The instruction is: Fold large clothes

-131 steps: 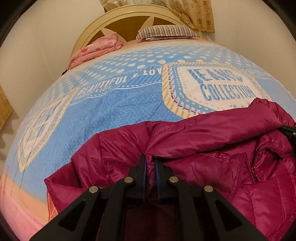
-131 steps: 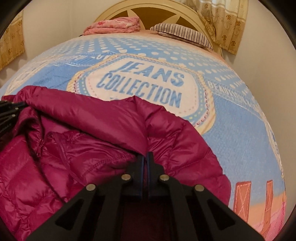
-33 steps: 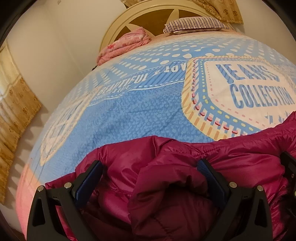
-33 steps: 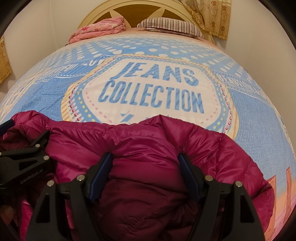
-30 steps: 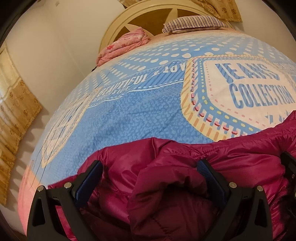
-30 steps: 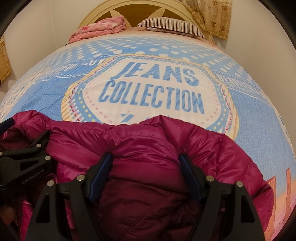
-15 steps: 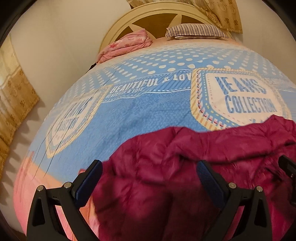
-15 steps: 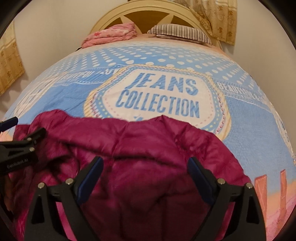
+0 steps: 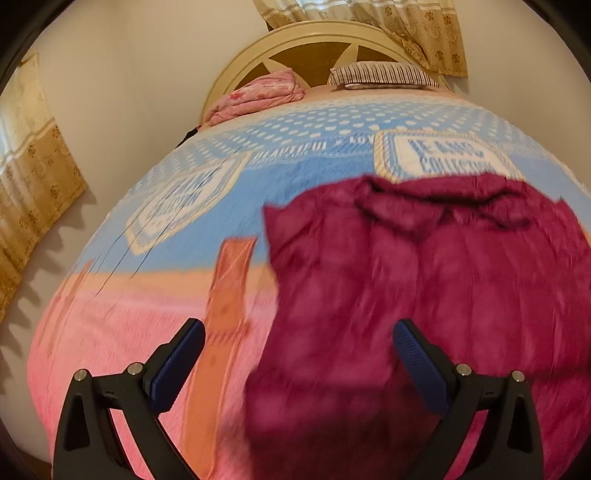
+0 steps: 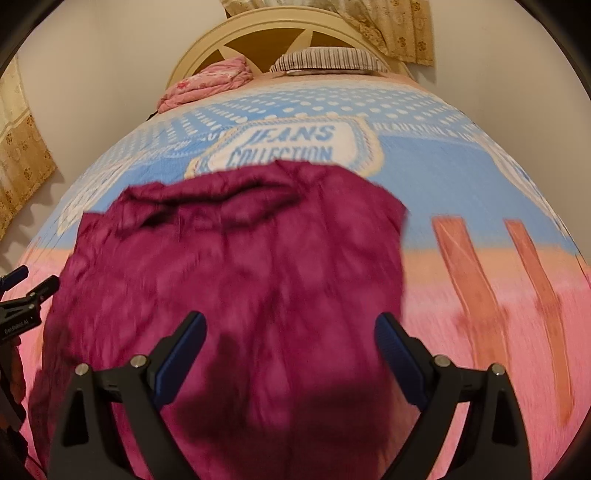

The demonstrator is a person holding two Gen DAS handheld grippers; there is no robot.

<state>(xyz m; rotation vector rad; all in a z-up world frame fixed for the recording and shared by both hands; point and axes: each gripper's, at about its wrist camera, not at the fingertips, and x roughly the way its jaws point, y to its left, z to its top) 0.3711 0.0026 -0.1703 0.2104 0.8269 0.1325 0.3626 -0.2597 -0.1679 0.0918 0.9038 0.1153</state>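
Your left gripper (image 9: 297, 356) and right gripper (image 10: 290, 341) gape empty — jacket (image 10: 236, 266) lies folded; next, regrasp an edge.

A wide bed (image 9: 184, 295) fills the view ahead of the jaws, its cover (image 10: 461, 166) blue with white dots and lettering, pink nearest the jaws. Far ahead stand a cream arched headboard (image 9: 314, 33), a striped pillow (image 9: 380, 74) and a folded pink blanket (image 9: 258, 96). Plain cream walls (image 9: 129, 74) rise behind. Gold patterned curtains (image 9: 33, 173) hang left and above the headboard.
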